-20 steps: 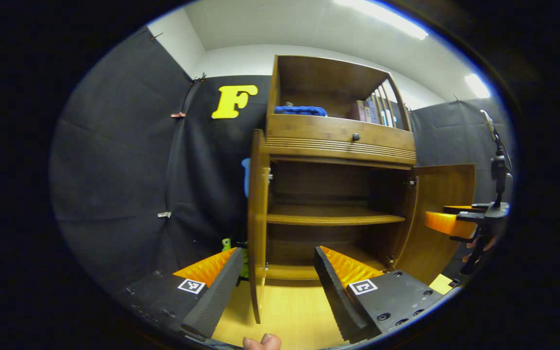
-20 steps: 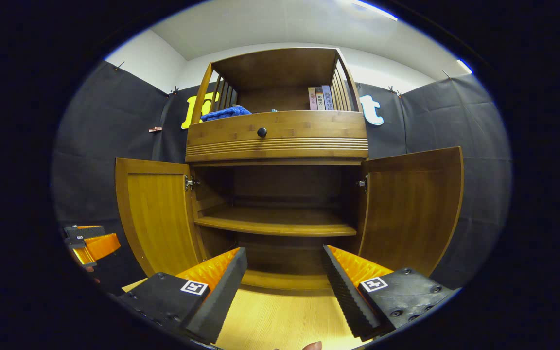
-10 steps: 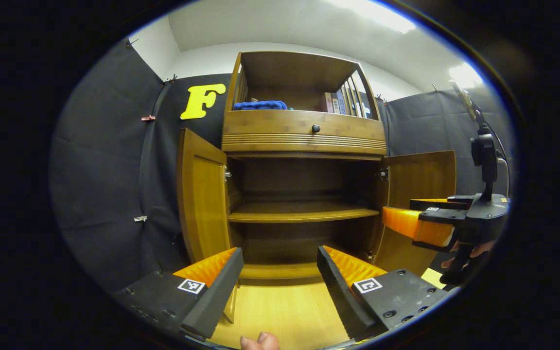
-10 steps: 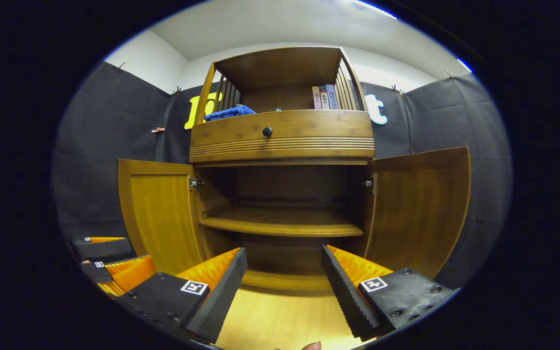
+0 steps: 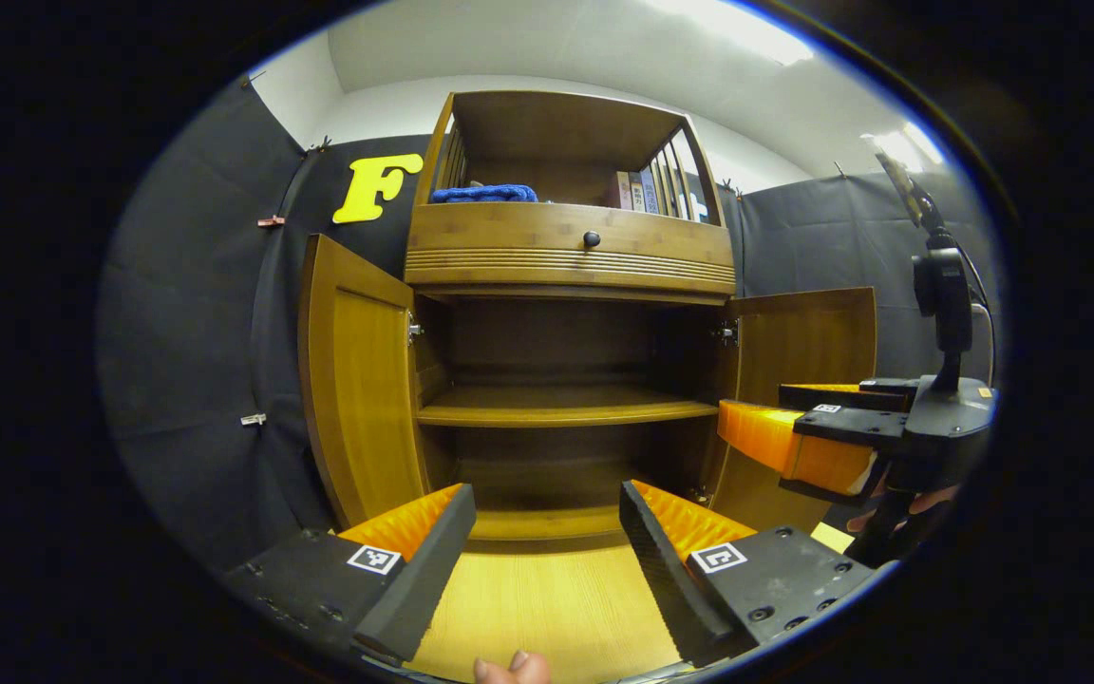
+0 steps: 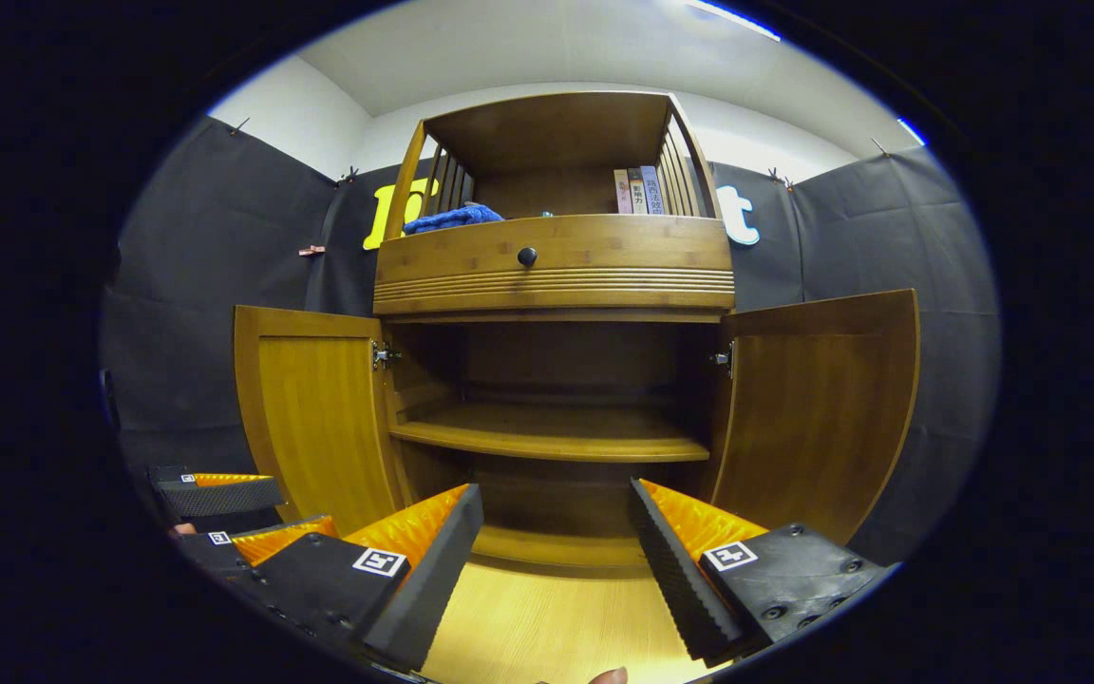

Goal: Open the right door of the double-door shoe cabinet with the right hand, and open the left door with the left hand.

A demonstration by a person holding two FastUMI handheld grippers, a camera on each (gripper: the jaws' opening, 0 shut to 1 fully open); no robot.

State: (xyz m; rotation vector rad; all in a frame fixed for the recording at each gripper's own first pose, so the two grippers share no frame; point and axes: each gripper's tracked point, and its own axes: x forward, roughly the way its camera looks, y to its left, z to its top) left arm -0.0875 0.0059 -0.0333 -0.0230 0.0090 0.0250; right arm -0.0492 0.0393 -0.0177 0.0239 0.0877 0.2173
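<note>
In the right gripper view, the left gripper sits at 8 o'clock, fingers apart, holding nothing. The left door of the shoe cabinet stands swung wide at 9 o'clock. The inner shelf lies bare at centre. The right door stands swung wide at 3 o'clock. In the left gripper view, the right gripper hangs at 3 o'clock, just before the right door, fingers spread, gripping nothing. A blue cloth and books occupy the top compartment at 12 o'clock.
</note>
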